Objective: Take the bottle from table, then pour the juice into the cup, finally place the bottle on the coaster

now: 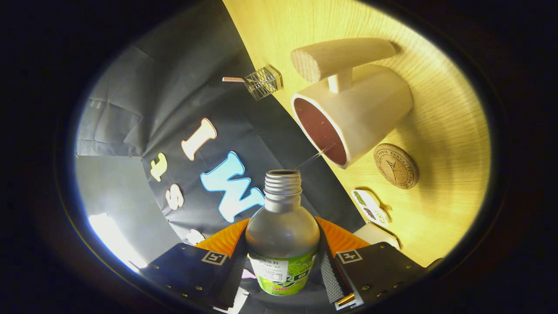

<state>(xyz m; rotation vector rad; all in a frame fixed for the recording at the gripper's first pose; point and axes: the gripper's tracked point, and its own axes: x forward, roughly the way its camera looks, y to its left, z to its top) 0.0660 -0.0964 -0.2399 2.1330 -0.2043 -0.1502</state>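
**Gripper hardware, close up**

The gripper [282, 266] has two dark, blocky arms, each dotted with small brass-toned screws along its edges. Each arm carries a square white-bordered marker with a bracket-like symbol on its top face. The inner faces are finely ribbed. A brass fitting shows beside one arm's lower end.

The tabletop [444, 113] is pale wood with a fine grain, and the view of it is strongly tilted. On it stand a white cup [357, 117] with a thick wooden handle and, just beside it, a round cork coaster [396, 165]. Farther off sits a small wire holder [263, 81]. Nearer lie flat printed stickers [369, 205] and a small white object [378, 234].
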